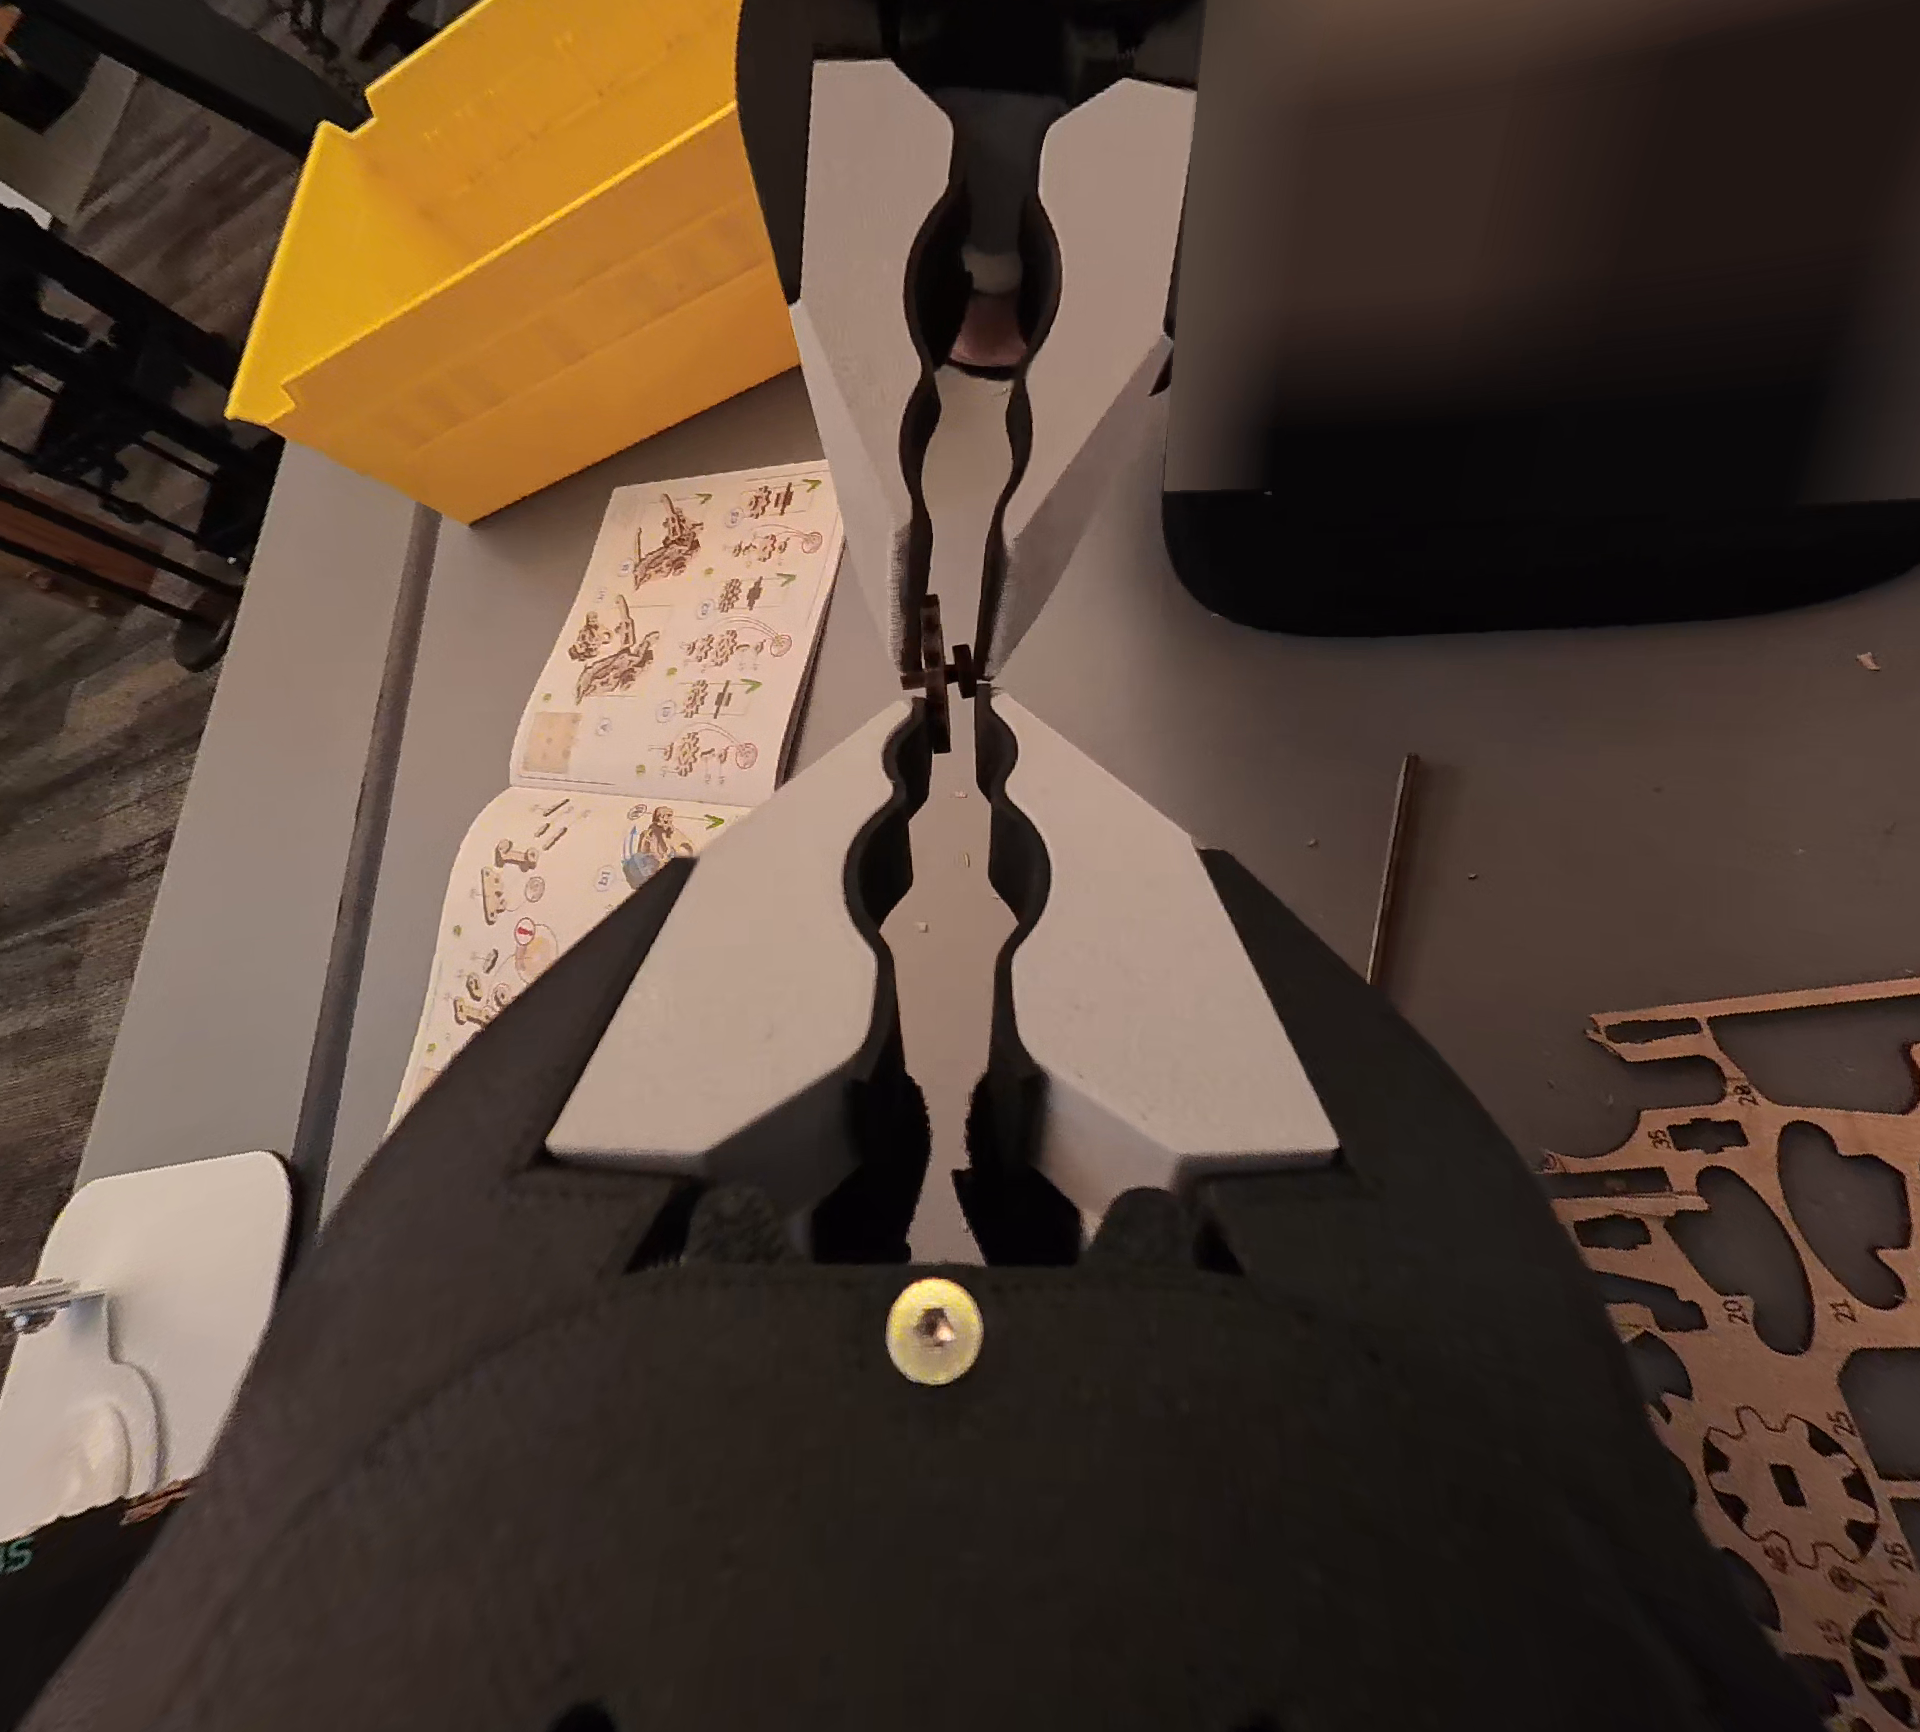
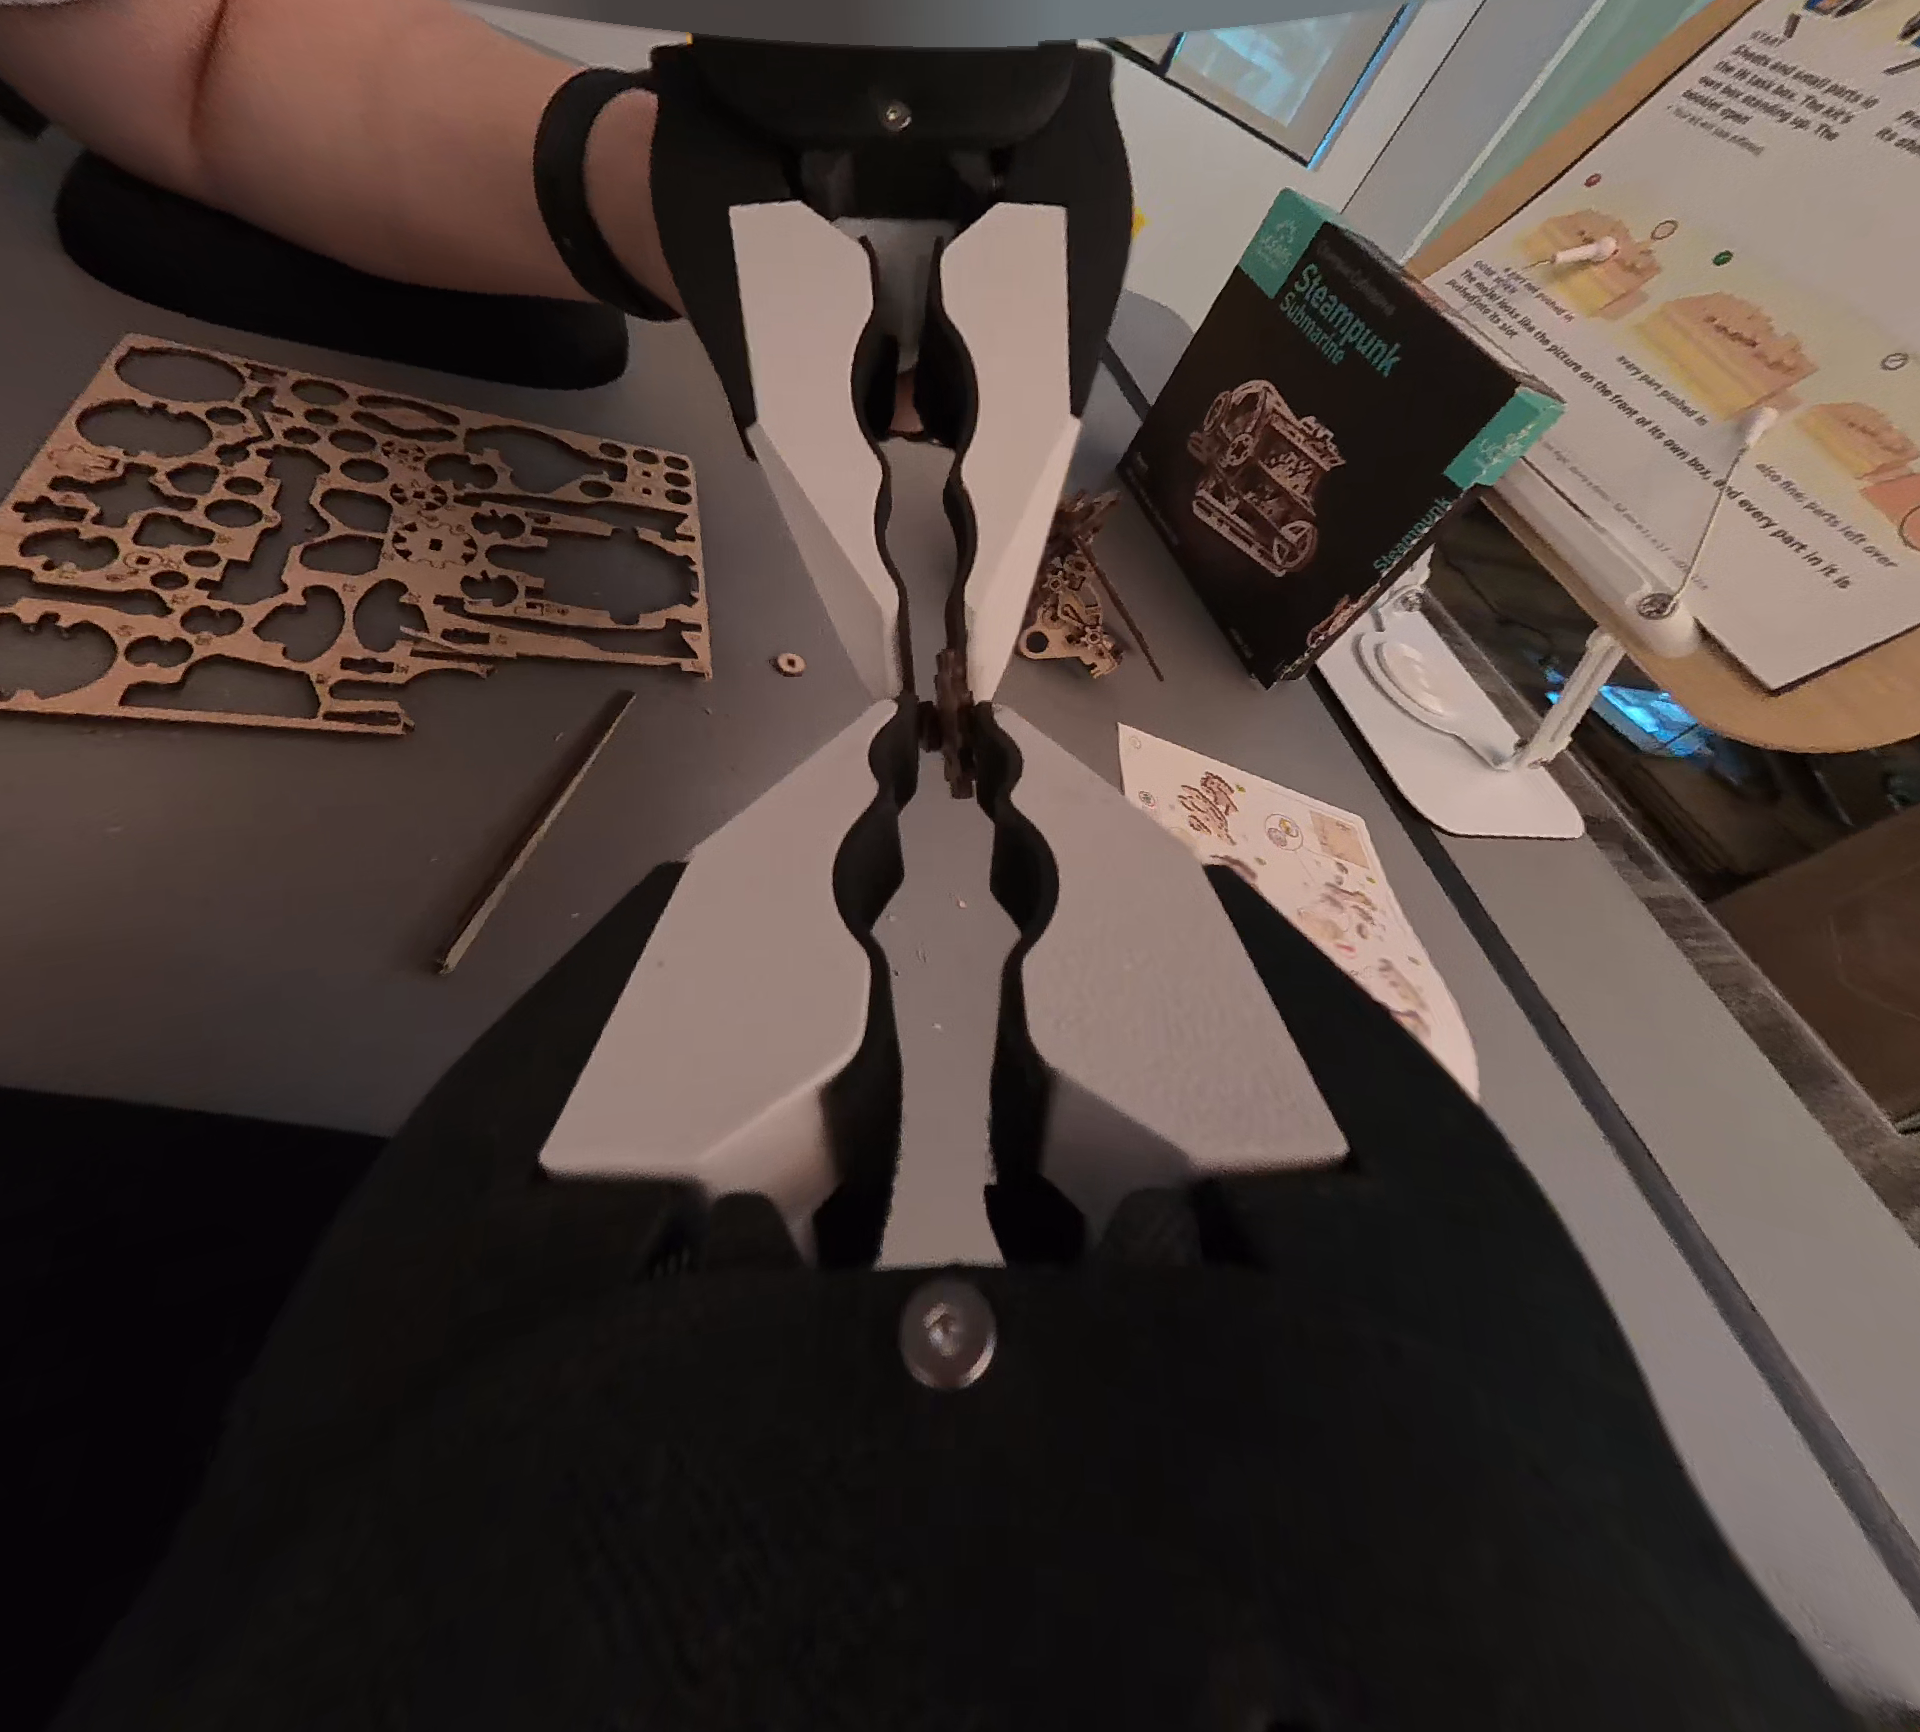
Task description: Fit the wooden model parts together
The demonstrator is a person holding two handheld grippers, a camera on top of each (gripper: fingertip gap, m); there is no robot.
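The left claw (image 1: 948,714) and the right claw (image 2: 943,718) meet tip to tip above the grey counter (image 1: 1195,799). Each one is pinched shut on a small wooden gear piece (image 1: 935,666), and the two dark pieces touch in the middle. I cannot tell if they are joined. A cut-out wooden sheet (image 2: 343,529) lies flat to one side. A thin stick (image 2: 535,835) lies near it. The open booklet (image 1: 675,633) sits beside a yellow bin (image 1: 520,248).

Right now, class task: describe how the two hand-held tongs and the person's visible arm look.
Both the left tongs and right tongs have matte black bodies, a central screw, and pale grey wedge fingers lined with wavy black pads. The arm wears a black wrist strap and a short pale sleeve.
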